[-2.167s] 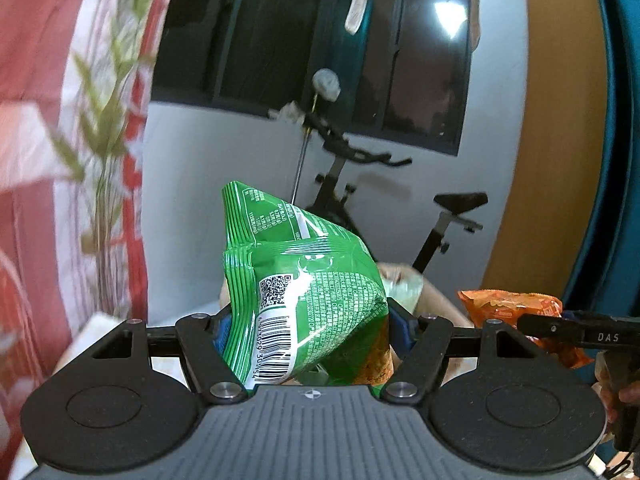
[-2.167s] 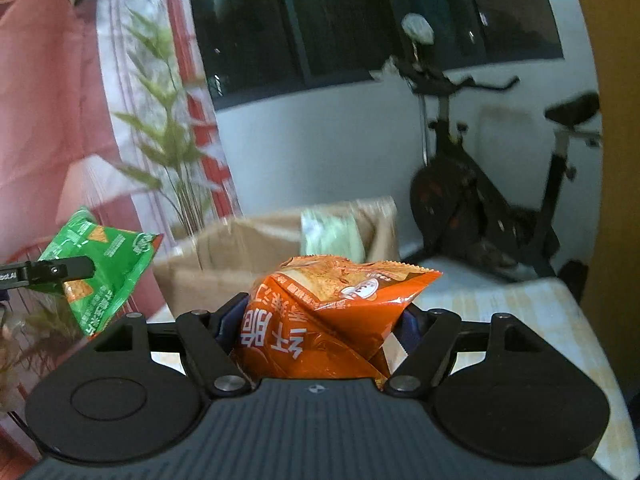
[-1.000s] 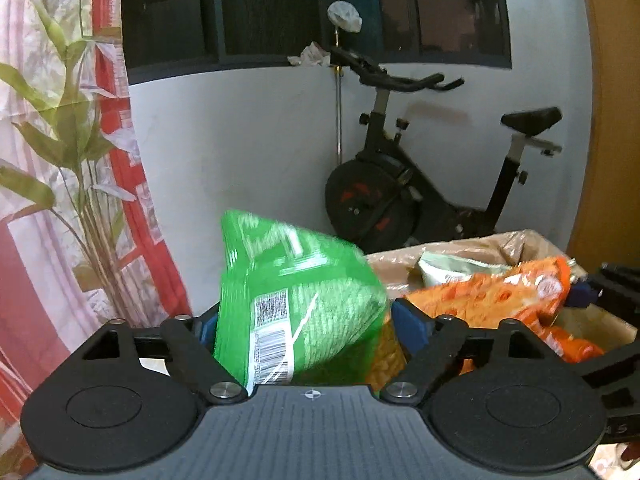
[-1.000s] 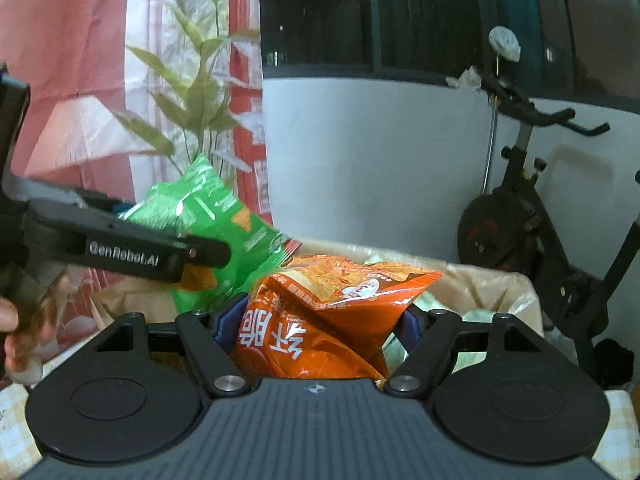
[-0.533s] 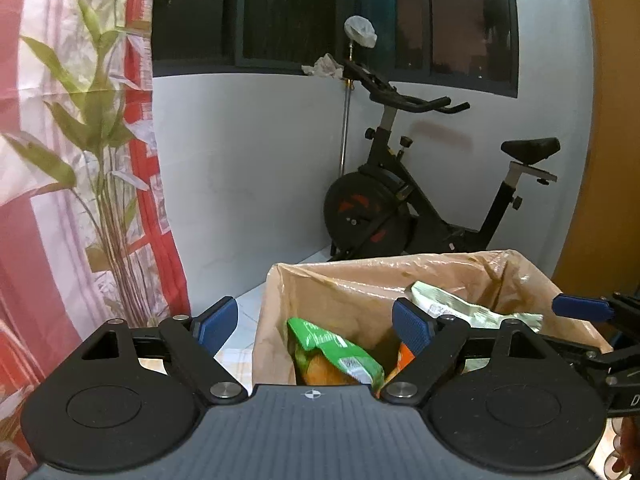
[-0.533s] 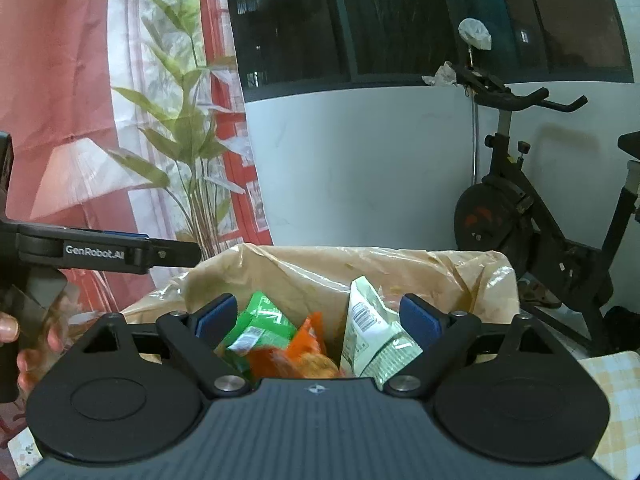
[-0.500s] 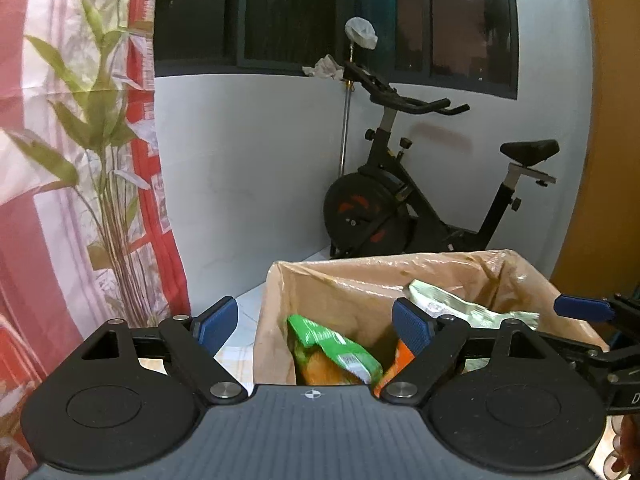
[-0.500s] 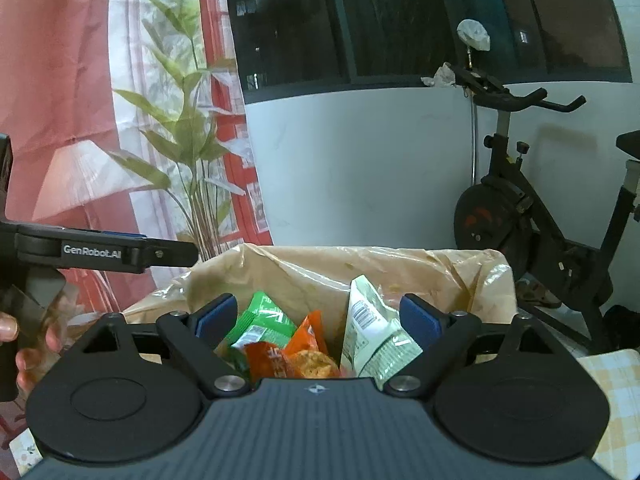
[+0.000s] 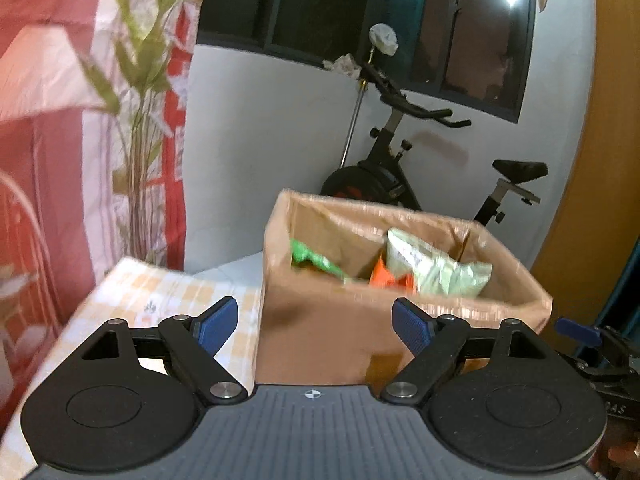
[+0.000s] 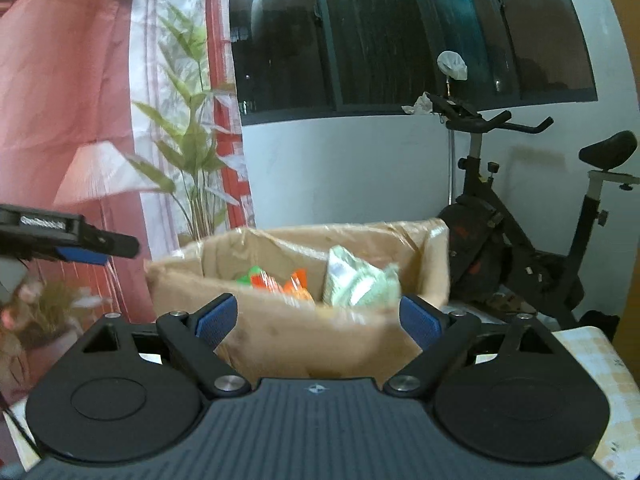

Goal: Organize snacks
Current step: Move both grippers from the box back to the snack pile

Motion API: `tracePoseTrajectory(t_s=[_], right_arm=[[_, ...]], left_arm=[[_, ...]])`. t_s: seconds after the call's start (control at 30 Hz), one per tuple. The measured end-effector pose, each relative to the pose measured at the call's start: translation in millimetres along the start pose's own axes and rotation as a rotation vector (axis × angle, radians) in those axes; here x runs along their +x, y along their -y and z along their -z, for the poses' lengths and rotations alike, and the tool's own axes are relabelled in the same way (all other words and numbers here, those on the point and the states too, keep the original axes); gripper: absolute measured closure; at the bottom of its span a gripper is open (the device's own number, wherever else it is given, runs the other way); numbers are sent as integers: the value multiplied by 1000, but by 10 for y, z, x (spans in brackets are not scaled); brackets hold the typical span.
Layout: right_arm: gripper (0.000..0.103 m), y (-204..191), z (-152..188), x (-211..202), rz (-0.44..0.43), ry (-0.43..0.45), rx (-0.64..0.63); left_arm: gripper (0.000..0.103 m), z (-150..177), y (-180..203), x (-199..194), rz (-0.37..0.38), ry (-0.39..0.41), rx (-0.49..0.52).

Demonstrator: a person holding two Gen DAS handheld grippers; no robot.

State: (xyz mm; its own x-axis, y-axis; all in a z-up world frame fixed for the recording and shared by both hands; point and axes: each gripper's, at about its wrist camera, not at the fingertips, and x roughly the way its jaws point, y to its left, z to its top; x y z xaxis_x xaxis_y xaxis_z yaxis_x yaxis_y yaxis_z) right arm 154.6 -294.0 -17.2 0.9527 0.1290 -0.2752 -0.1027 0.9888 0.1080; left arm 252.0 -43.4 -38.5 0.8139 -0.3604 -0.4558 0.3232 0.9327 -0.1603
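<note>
A brown cardboard box (image 9: 320, 320) stands on the table and holds a green snack bag (image 9: 312, 260), an orange snack bag (image 9: 384, 276) and a pale green bag (image 9: 432, 264). The same box (image 10: 304, 336) shows in the right wrist view with the green bag (image 10: 254, 274), orange bag (image 10: 298, 284) and pale bag (image 10: 356, 280). My left gripper (image 9: 314, 324) is open and empty, just in front of the box. My right gripper (image 10: 318, 320) is open and empty, also in front of it. The left gripper's finger (image 10: 80, 246) shows at the left of the right wrist view.
A checked tablecloth (image 9: 160, 292) covers the table under the box. An exercise bike (image 10: 520, 240) stands behind by the white wall. A red and white curtain with a plant (image 10: 188, 168) hangs at the left.
Both grippers let go of their bags, which dropped into the box. Since half a second ago both grippers have drawn back from the box, which now looks smaller and farther.
</note>
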Motion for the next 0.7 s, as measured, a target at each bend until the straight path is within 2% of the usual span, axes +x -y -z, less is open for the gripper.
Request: tracePoseTrajectory(t_s=[0.1, 0.27, 0.37, 0.47, 0.7], right_arm=[[12, 12, 154, -17, 15, -19, -23], [12, 47, 453, 47, 38, -94, -23], [7, 86, 627, 77, 56, -116, 1], [7, 125, 803, 130, 87, -151, 5], [7, 221, 1111, 202, 156, -221, 4]], left_arm=[[17, 215, -32, 22, -2, -23, -40], [18, 551, -40, 84, -52, -68, -55], [18, 679, -105, 116, -68, -85, -82], [18, 802, -165, 126, -94, -103, -108], [18, 1020, -199, 151, -101, -147, -140]])
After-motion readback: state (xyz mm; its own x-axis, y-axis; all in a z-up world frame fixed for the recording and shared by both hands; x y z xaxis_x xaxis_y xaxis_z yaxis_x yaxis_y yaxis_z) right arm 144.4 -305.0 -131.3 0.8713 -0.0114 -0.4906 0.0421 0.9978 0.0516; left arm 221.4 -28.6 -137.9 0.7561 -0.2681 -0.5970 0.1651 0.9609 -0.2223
